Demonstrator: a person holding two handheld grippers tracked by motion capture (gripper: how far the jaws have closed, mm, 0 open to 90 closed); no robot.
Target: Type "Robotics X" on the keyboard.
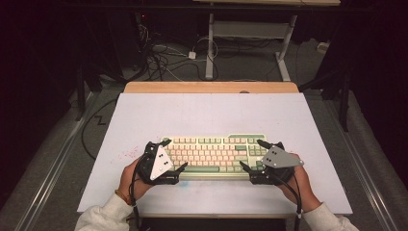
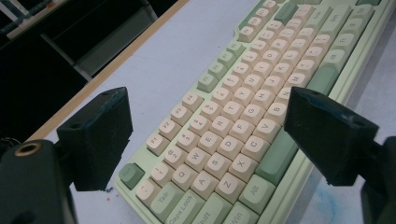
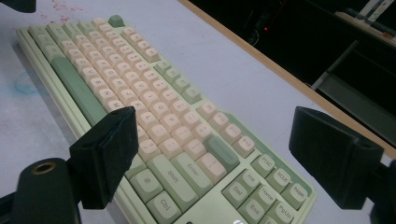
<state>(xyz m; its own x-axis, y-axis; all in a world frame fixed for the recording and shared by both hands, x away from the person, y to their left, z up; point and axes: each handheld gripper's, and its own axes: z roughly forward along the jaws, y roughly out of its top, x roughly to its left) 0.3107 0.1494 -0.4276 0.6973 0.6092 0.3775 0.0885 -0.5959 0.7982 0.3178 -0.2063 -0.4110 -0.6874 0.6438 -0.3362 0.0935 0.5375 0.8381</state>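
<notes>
Both grippers, left (image 1: pixel 172 155) at 9 o'clock, right (image 1: pixel 251 155) at 3, straddle the keyboard (image 1: pixel 216 153) ends, jaws wide, gripping nothing. Close evenly on the case edges, not keycaps, I'd say.

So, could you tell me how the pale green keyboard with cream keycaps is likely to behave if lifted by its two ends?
The pale green keyboard with cream keycaps looks like a rigid slab, so probably no sagging. Lying flat and low, it should slide rather than tip. The open left gripper and right gripper may slip on its smooth edges.
</notes>
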